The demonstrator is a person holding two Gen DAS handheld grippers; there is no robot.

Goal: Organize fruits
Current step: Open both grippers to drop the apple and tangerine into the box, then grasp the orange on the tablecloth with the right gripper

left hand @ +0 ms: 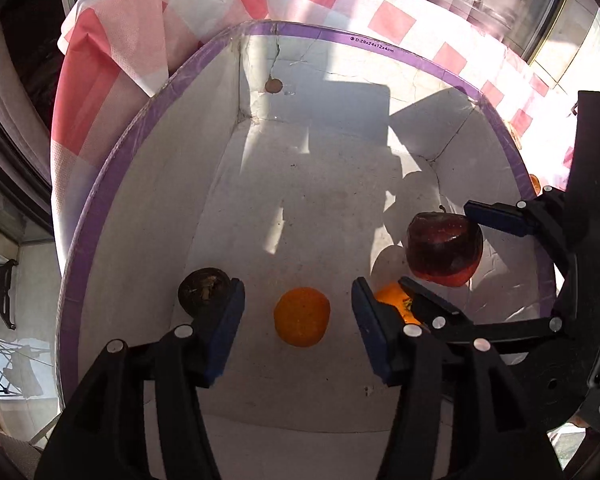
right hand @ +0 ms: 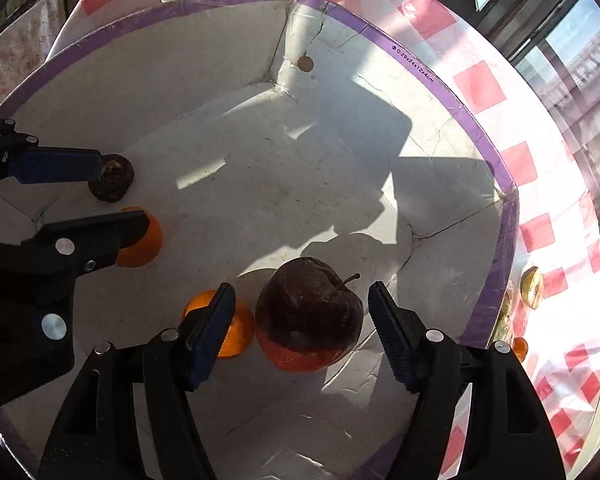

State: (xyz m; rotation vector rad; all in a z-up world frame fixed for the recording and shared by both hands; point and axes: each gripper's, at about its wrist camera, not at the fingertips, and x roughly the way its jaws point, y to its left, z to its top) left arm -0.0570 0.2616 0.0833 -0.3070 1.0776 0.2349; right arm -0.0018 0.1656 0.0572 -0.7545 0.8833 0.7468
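Note:
A white box with a purple rim (left hand: 340, 38) (right hand: 460, 112) holds the fruit. My left gripper (left hand: 298, 312) (right hand: 124, 194) stands open over an orange (left hand: 302, 316) (right hand: 144, 250) on the box floor, with a gap at each pad. A dark brown round fruit (left hand: 202, 292) (right hand: 114, 188) lies just outside its left finger. My right gripper (right hand: 301, 286) (left hand: 436, 244) is open around a dark red apple (right hand: 308, 312) (left hand: 444, 252), with slim gaps on both sides. A second orange (right hand: 236, 332) (left hand: 392, 300) rests against the apple, partly hidden by fingers.
The box sits on a red and white checked tablecloth (left hand: 148, 40) (right hand: 540, 232). Outside the box's right wall lie a yellowish fruit (right hand: 532, 286) and a small orange one (right hand: 520, 348). Windows stand beyond the table. The far half of the box floor (left hand: 320, 168) is bare.

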